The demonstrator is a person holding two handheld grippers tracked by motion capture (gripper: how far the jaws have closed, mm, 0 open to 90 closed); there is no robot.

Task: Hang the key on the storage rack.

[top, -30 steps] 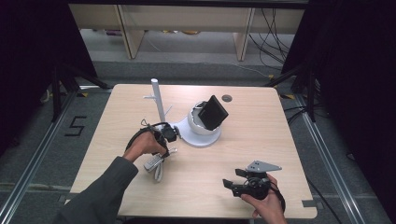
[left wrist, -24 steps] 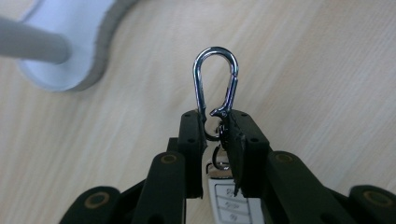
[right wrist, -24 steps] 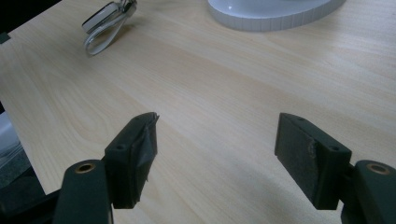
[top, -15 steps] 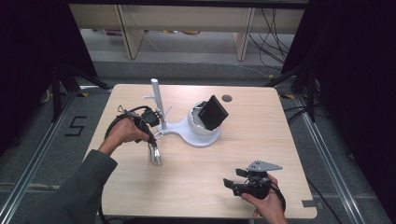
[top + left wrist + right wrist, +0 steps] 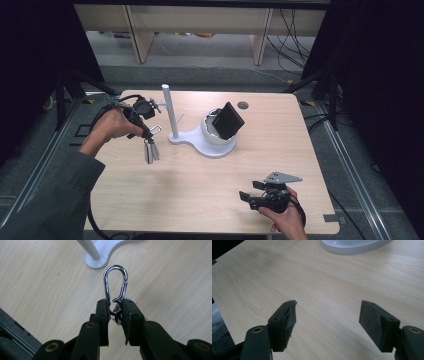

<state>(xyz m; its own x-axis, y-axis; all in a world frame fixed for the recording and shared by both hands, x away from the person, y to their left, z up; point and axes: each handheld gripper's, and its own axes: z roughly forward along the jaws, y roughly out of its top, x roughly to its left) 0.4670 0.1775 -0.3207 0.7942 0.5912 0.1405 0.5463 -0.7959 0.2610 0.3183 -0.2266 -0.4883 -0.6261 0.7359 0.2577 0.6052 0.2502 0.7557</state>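
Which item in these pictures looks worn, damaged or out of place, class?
The right tool has frayed pads: the black facing peels at the tip. The left tool grips a carabiner with keys hanging off it above the table.

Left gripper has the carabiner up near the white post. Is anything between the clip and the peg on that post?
Nothing visible stands between them. The left gripper holds the carabiner by its lower end, loop pointing toward the white post, with bare table below. The post's small side peg is beside the gripper.
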